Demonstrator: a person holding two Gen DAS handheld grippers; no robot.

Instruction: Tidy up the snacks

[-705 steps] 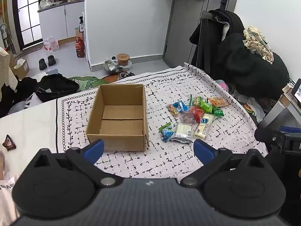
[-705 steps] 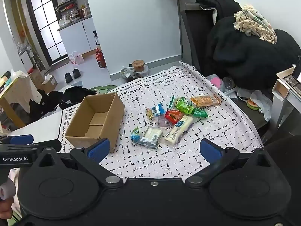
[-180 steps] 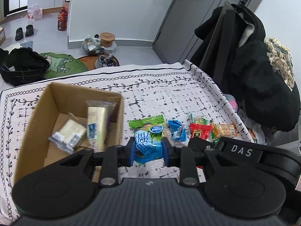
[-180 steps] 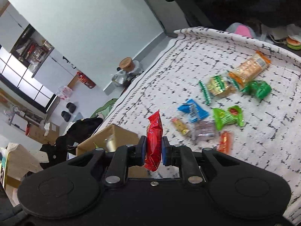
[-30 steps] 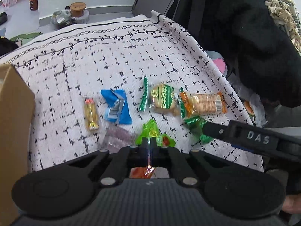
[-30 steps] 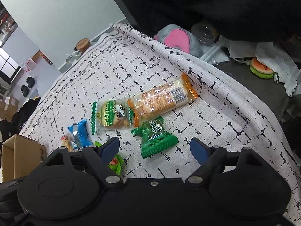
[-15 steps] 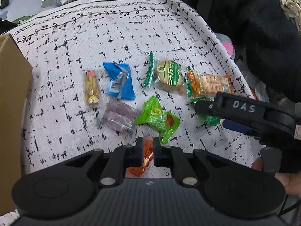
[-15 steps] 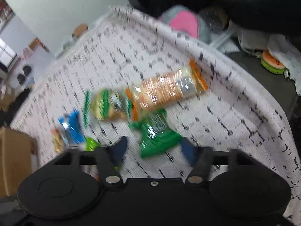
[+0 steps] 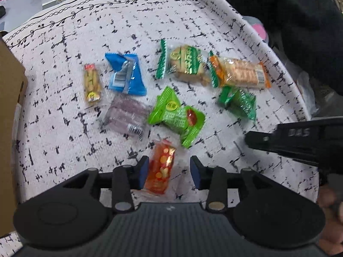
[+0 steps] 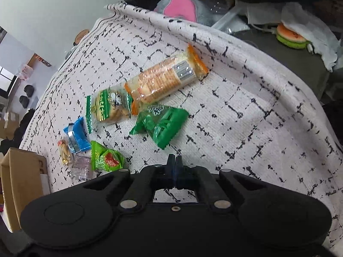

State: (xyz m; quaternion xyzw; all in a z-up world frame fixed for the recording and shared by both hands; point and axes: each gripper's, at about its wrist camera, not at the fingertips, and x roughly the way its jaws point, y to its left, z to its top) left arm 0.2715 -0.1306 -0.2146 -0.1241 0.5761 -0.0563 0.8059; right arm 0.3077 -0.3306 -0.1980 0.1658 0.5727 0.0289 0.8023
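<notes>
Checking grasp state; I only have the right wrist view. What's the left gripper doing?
Observer: The left gripper is low over the tablecloth, with its jaws opening.
Operator: Anything between them?
Observer: Yes, an orange-red snack packet your view doesn't show. It lies flat on the tablecloth, and the pad on the picture's right stands clear of it.
</notes>
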